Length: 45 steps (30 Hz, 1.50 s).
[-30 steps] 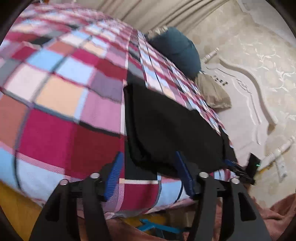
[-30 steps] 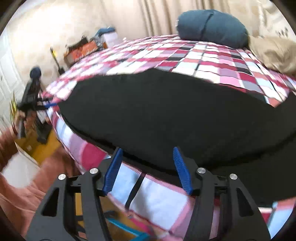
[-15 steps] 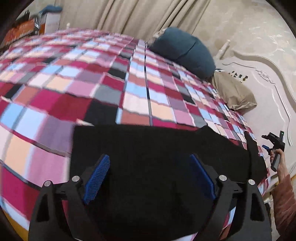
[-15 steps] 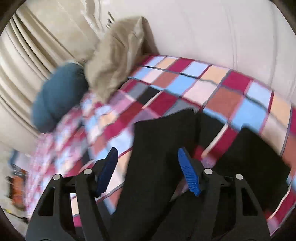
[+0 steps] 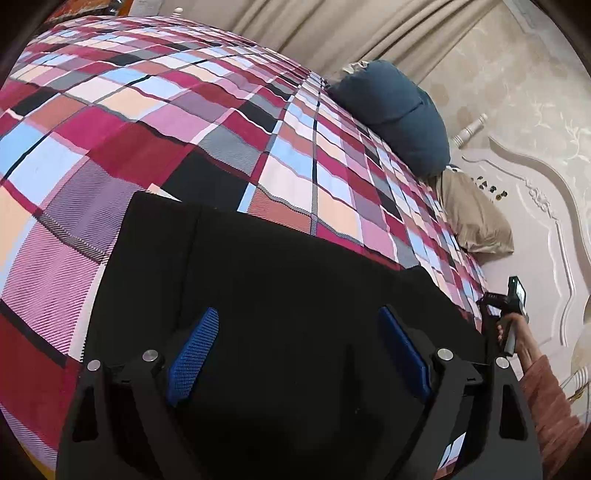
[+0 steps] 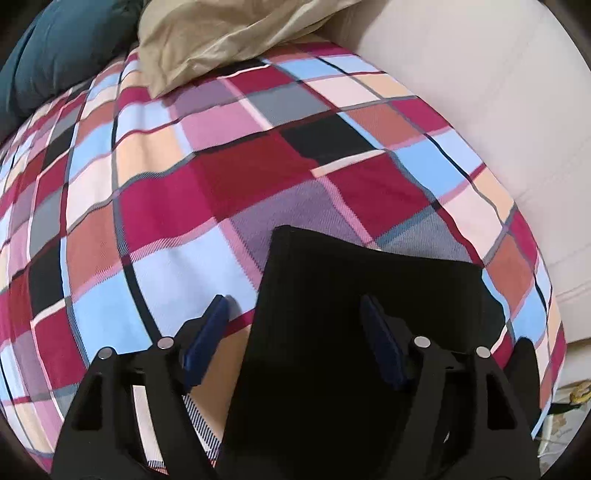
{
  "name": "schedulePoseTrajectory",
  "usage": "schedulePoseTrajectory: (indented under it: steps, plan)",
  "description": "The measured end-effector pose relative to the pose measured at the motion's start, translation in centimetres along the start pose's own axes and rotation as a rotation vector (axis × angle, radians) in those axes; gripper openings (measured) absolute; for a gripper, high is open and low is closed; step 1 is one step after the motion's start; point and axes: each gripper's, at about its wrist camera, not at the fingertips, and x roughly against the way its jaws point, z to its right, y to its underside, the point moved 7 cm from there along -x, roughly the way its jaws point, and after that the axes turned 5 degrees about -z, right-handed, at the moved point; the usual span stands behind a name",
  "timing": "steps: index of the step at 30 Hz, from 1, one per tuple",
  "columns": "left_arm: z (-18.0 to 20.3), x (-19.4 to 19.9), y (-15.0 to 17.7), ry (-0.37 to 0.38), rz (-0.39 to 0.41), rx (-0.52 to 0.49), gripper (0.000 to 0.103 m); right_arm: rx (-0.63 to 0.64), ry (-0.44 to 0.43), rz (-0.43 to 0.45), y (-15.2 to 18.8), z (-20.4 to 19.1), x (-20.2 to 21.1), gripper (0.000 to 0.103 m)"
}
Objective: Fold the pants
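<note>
The black pants (image 5: 288, 280) lie flat along the near edge of a bed with a plaid cover (image 5: 184, 122). My left gripper (image 5: 295, 343) is open, its blue pads spread wide just above the pants' left part. In the right wrist view the pants' other end (image 6: 354, 295) shows as a squared black panel. My right gripper (image 6: 299, 325) is open over its left edge, the left pad above the cover and the right pad above the cloth. The right gripper also shows in the left wrist view (image 5: 506, 314), held in a hand at the pants' far right end.
A dark teal pillow (image 5: 399, 114) and a beige pillow (image 5: 472, 218) lie at the head of the bed against a carved pale headboard (image 5: 535, 221). Beige curtains (image 5: 332, 29) hang behind. In the right wrist view the headboard's padded panel (image 6: 498, 129) rises at right.
Both grippers swung round to face across the bed and came down low over the pants, one at each end. Both stayed open. The pants lie still.
</note>
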Motion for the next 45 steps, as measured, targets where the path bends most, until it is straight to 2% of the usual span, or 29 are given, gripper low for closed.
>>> schedulePoseTrajectory:
  steps: [3,5,6,8,10,14,18,21,24,31,34,40,45]
  plan:
    - [0.3,-0.3,0.1,-0.020,0.002,-0.024,0.090,-0.003,-0.002,0.007,0.3,0.5,0.1,0.059]
    - [0.6,-0.5,0.3,-0.043,0.004,-0.043,0.091,-0.013,-0.012,0.009,0.2,0.8,0.3,0.042]
    - [0.6,-0.5,0.2,-0.048,0.004,-0.045,0.091,-0.022,-0.023,0.012,0.4,1.2,0.5,0.038]
    - [0.7,-0.7,0.3,-0.057,0.009,-0.048,0.092,-0.035,-0.061,0.021,0.3,1.5,0.8,0.013]
    - [0.7,-0.7,0.3,-0.062,0.011,-0.048,0.092,-0.069,-0.126,0.041,0.4,2.1,1.6,0.008]
    - [0.7,-0.9,0.2,-0.076,0.006,-0.060,0.092,-0.122,-0.221,0.122,1.3,3.8,4.0,0.006]
    - [0.7,-1.1,0.3,-0.093,0.003,-0.067,0.092,-0.230,-0.389,0.214,3.7,7.9,7.0,0.006]
    - [0.8,-1.1,0.4,-0.101,0.005,-0.070,0.092,-0.289,-0.456,0.283,6.4,11.6,8.9,0.006]
    - [0.8,-1.1,0.4,-0.105,0.007,-0.074,0.092,-0.346,-0.486,0.335,9.3,15.8,9.3,0.006]
    - [0.8,-1.2,0.4,-0.126,0.016,-0.076,0.093,-0.515,-0.589,0.301,14.5,23.3,5.8,0.006]
    - [0.9,-1.2,0.4,-0.131,0.017,-0.077,0.093,-0.573,-0.663,0.272,16.2,24.4,4.1,0.006]
    - [1.0,-1.4,0.3,-0.144,0.010,-0.079,0.093,-0.632,-0.730,0.296,17.5,25.3,4.3,0.006]
    - [1.0,-1.4,0.3,-0.147,0.011,-0.083,0.093,-0.680,-0.794,0.275,17.9,26.0,3.0,0.006]
